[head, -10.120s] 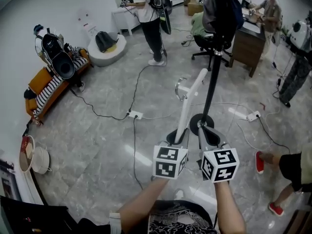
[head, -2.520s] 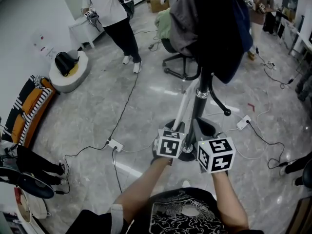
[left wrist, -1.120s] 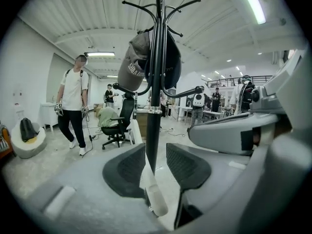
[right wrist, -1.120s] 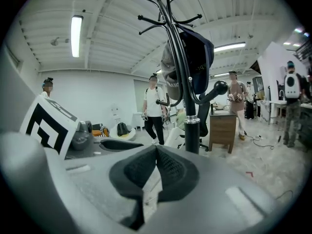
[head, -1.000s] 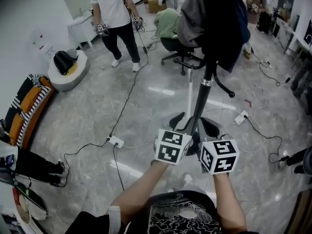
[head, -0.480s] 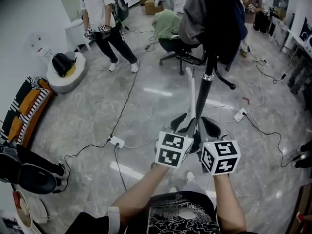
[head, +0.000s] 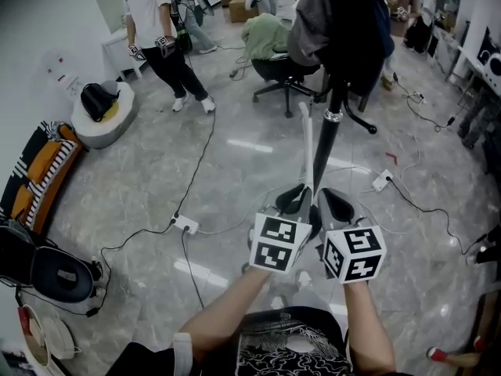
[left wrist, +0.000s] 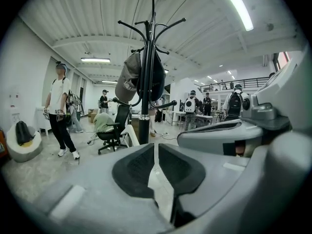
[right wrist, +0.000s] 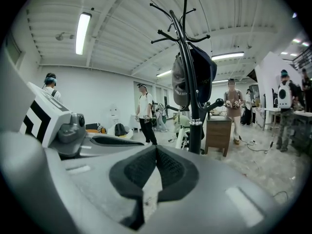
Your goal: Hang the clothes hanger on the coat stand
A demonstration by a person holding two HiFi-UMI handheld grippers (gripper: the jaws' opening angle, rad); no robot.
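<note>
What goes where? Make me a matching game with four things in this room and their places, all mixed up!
Things:
1. black bag
2. green garment
3. white clothes hanger
4. power strip

Places:
A. draped over the office chair
B. lying flat on the floor
C. on the white round seat
D. right beside the coat stand pole

Pairs: 1-C, 2-A, 3-D, 4-B

The coat stand's pole stands straight ahead, clothes crowding its top; open floor lies to its left.
</note>
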